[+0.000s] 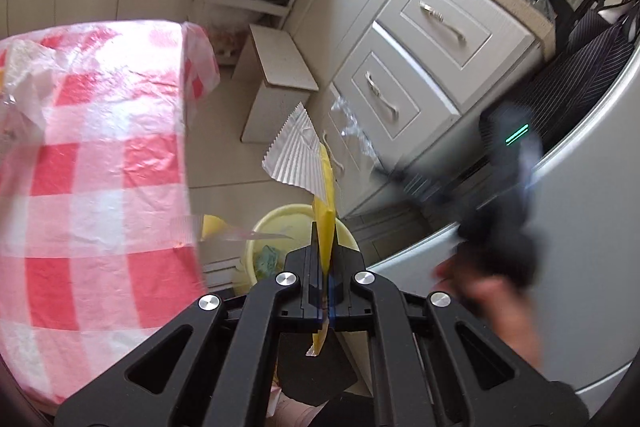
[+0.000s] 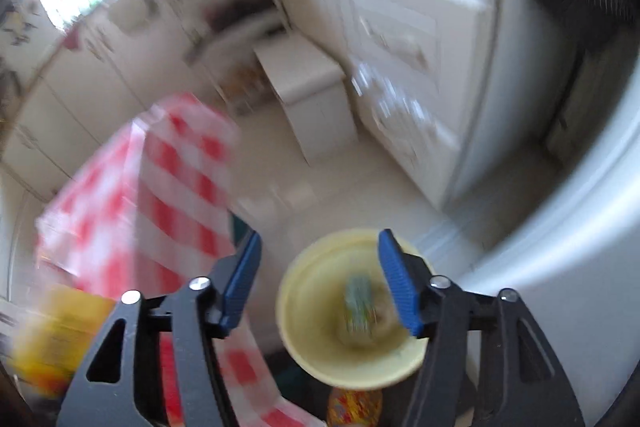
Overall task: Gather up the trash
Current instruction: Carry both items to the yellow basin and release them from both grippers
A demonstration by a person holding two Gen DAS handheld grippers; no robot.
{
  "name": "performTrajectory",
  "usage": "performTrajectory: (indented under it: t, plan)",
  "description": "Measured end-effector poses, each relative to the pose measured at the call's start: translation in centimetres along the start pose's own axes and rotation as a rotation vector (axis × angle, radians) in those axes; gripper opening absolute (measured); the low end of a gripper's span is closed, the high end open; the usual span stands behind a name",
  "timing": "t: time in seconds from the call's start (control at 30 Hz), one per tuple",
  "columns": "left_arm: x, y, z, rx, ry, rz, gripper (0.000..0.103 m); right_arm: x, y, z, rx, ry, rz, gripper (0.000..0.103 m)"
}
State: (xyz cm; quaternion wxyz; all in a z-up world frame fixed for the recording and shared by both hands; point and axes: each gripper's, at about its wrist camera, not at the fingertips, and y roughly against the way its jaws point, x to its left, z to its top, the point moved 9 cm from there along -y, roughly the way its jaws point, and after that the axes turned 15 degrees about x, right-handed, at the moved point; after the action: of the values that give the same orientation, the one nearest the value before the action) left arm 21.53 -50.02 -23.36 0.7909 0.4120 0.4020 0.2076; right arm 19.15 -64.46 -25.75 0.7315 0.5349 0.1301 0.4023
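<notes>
My left gripper (image 1: 325,227) is shut on a yellow wrapper (image 1: 298,155) with a crimped silver end that sticks up past the fingertips. Below it on the floor stands a pale yellow bin (image 1: 267,223) with greenish trash inside. In the right wrist view my right gripper (image 2: 320,263) is open above the same bin (image 2: 296,311), with nothing pressed between its blue pads (image 2: 244,283). A blurred greenish scrap (image 2: 358,301) shows inside the bin's rim; I cannot tell whether it lies there or is in the air. A blurred dark device and a hand (image 1: 492,291) sit at the right.
A table with a red-and-white checked cloth (image 1: 100,167) fills the left side, close to the bin. White cabinet drawers (image 1: 420,59) and a small white stool (image 1: 280,67) stand behind. A curved grey appliance (image 1: 580,227) is on the right. A blurred yellow object (image 2: 52,339) sits low left.
</notes>
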Motion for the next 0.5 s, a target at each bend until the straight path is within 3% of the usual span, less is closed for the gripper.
performTrajectory:
  t: [0.1,0.2,0.3,0.4,0.5]
  plan:
    - [-0.8,-3.6,0.1,0.048,-0.006,0.017,0.002,3.1,7.8,2.4,-0.215,0.076,0.071,0.072]
    - [-1.3,-8.6,0.4,0.101,0.002,0.053,0.002,4.1,11.8,3.7,-0.345,0.069,0.139,0.073]
    - [-1.1,-14.0,0.0,0.203,0.028,0.072,0.002,4.5,12.1,3.9,-0.378,0.084,0.15,0.073]
    - [-1.0,-18.2,-0.9,0.308,0.031,0.1,0.008,5.0,10.9,3.9,-0.323,0.079,0.194,0.073]
    - [-1.1,-18.4,-0.9,0.317,0.04,0.111,0.035,6.0,11.2,4.4,-0.327,0.089,0.217,0.073]
